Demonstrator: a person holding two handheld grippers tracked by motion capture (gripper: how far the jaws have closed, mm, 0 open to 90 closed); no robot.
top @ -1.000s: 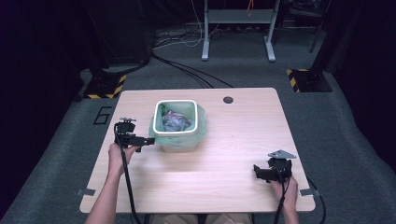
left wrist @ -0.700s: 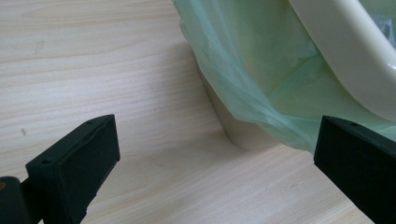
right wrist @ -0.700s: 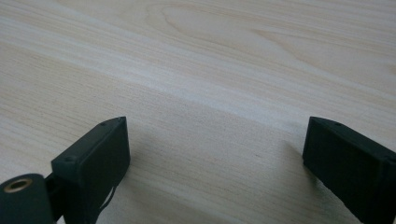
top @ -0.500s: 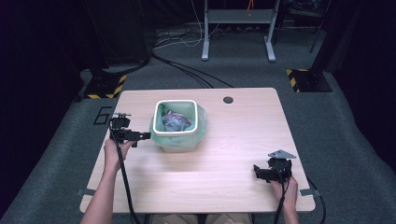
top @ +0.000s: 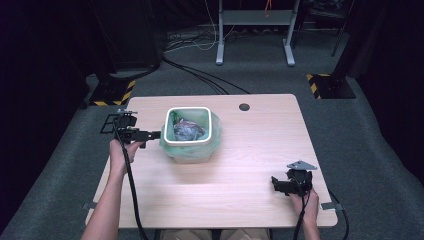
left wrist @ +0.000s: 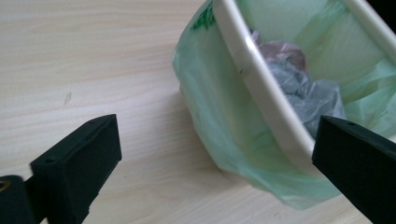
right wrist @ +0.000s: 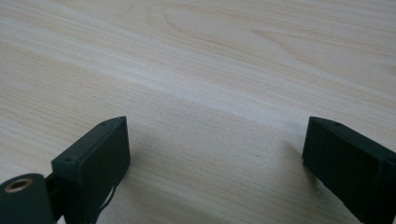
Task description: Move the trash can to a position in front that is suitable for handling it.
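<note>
A small white bin (top: 192, 131) lined with a green plastic bag (top: 186, 151) stands on the wooden table (top: 250, 150), left of centre, with grey crumpled rubbish (top: 186, 130) inside. My left gripper (top: 156, 134) is open right at the bin's left rim. In the left gripper view the white rim (left wrist: 261, 88) and the green bag (left wrist: 219, 116) lie between the wide-apart jaws, and the rubbish (left wrist: 303, 93) shows inside. My right gripper (top: 276, 184) rests open near the table's front right, over bare wood (right wrist: 215, 102).
A round cable hole (top: 244, 107) sits in the table behind the bin. Cables and a grey stand (top: 252, 30) are on the floor beyond the table. Yellow-black striped bases (top: 320, 85) stand at both far sides.
My left gripper has moved away from me and to the right, up to the bin's left rim. The right gripper has stayed put.
</note>
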